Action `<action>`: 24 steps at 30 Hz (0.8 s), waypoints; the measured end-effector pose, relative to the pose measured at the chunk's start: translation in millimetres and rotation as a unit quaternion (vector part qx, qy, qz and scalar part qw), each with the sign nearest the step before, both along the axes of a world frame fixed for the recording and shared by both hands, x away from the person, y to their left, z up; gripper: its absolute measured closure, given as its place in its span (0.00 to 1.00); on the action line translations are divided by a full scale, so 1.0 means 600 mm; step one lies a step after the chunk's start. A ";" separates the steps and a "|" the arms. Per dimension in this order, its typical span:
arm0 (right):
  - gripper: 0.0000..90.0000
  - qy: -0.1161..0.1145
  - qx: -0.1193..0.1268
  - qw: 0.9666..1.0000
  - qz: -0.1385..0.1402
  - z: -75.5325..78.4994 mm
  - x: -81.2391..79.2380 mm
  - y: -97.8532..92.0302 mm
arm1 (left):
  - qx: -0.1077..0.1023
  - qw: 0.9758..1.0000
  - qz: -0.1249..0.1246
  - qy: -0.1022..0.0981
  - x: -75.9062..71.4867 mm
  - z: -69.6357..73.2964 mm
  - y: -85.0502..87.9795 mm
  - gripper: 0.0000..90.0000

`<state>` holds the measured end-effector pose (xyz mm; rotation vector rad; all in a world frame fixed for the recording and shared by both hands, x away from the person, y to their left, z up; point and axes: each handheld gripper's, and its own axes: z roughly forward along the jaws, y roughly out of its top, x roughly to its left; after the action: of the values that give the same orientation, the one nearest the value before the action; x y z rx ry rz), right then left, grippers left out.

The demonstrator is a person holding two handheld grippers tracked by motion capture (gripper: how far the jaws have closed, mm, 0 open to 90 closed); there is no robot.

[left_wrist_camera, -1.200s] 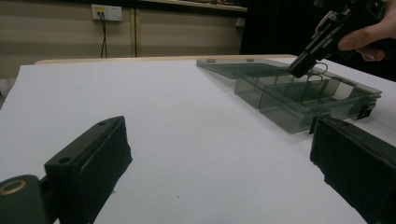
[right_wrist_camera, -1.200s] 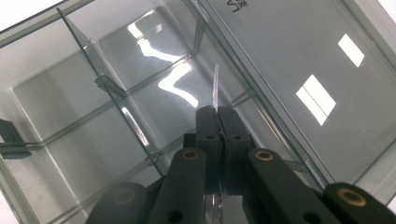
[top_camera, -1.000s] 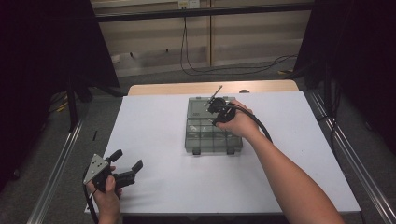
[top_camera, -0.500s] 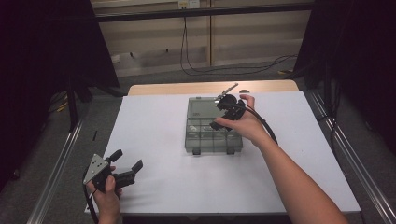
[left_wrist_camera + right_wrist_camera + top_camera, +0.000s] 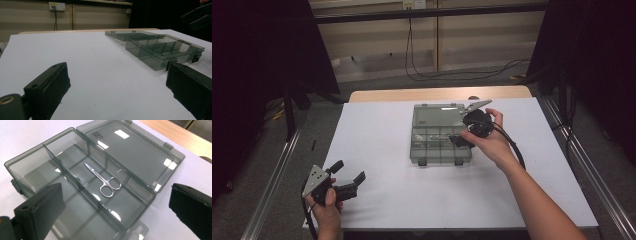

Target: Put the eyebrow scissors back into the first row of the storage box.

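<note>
Scissors (image 5: 105, 181): one pair, small and of bright metal, lying flat in a rear compartment of the one smoke-tinted organiser box (image 5: 441, 140), blades pointing toward the box's left end in the right tool view. The box stands on the white bench (image 5: 377, 130) slightly right of centre, lid (image 5: 135, 147) folded fully back and lying flat behind it.

Left to right, high view:

1. Left tool (image 5: 348, 176): held low at the near left corner of the bench, well apart from the box. Jaws released, nothing between them.
2. Box: open; dividers form several compartments. All appear empty except the one with the scissors.
3. Right tool (image 5: 460, 140): held just above the box's right end. Its jaws have just been opening and now stand spread wide, nothing between them; the scissors lie free below.

Hazards, as judged:

- A jaw or the trailing cable (image 5: 512, 145) could catch a divider or the box wall during withdrawal, dragging or tipping the light box
- Closing the lid with one tool alone could slide the box across the smooth bench; the left tool is too far away to steady it

Count: two tools, one box, one lid, one pair of scissors
</note>
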<state>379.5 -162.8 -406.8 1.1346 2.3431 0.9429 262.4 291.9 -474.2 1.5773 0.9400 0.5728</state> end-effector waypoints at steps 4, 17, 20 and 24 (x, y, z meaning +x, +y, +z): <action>0.00 -0.008 0.005 1.000 -0.008 0.001 -0.017 -0.014 | 0.001 1.000 0.000 0.000 0.000 0.000 0.000 0.05; 0.00 -0.034 0.032 0.998 -0.039 -0.002 -0.068 -0.063 | 0.001 1.000 0.001 0.000 0.000 0.000 0.000 0.05; 0.00 -0.040 0.036 0.997 -0.047 -0.005 -0.080 -0.077 | 0.002 1.000 0.001 0.000 0.000 0.000 -0.001 0.05; 0.01 -0.046 0.046 0.996 -0.055 -0.012 -0.096 -0.097 | 0.002 1.000 0.002 0.000 -0.001 0.000 -0.001 0.05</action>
<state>321.9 -221.1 -413.7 1.2152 2.1610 1.0506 262.0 291.4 -474.1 1.5807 0.9428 0.5773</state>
